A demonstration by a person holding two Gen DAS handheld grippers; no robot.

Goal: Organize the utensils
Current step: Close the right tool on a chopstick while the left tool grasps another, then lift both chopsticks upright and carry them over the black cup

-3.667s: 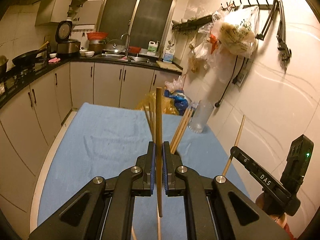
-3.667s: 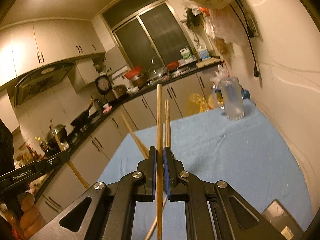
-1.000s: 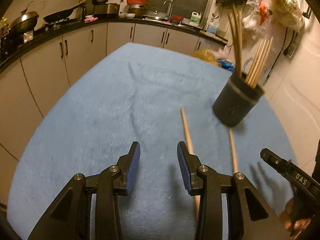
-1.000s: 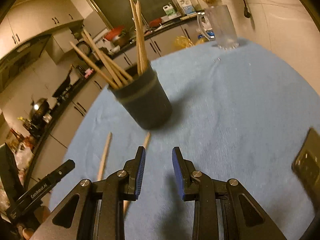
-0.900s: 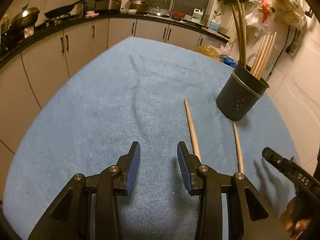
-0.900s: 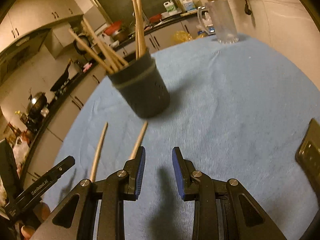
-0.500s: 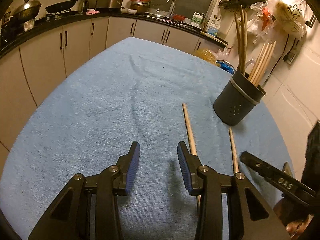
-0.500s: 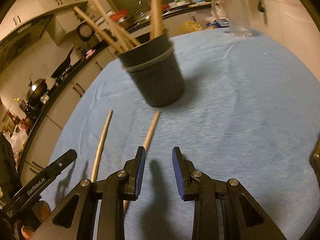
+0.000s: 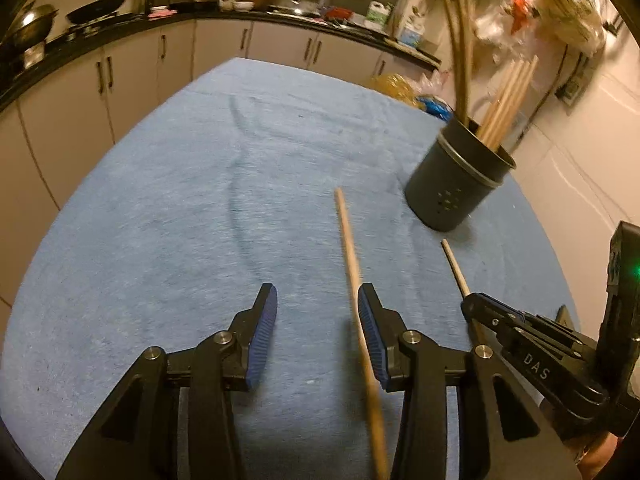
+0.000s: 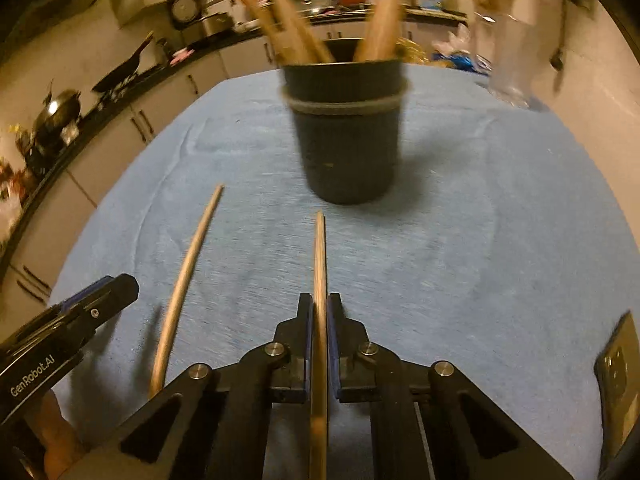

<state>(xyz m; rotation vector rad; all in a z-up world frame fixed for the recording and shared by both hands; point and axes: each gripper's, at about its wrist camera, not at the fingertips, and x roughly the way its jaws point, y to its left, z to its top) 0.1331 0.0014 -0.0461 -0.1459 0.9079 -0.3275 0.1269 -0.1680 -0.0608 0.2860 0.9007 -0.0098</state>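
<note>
Chopsticks are lying and standing across the blue-covered table [image 9: 160, 200]. Toward the left, the left claw [image 9: 316, 320] is being held wide open, nothing gripped; one loose chopstick [image 9: 356, 280] is lying on the cloth, running just inside its right finger [image 9: 370, 328]. Further right, a second chopstick [image 10: 319, 280] is being clamped between the nearly closed jaws of the right claw [image 10: 319, 320], its tip pointing at the dark holder [image 10: 346, 136]. Several more chopsticks [image 9: 504, 100] are being kept upright in that holder [image 9: 456, 184], which is standing on the table toward its right side, near the wall.
</note>
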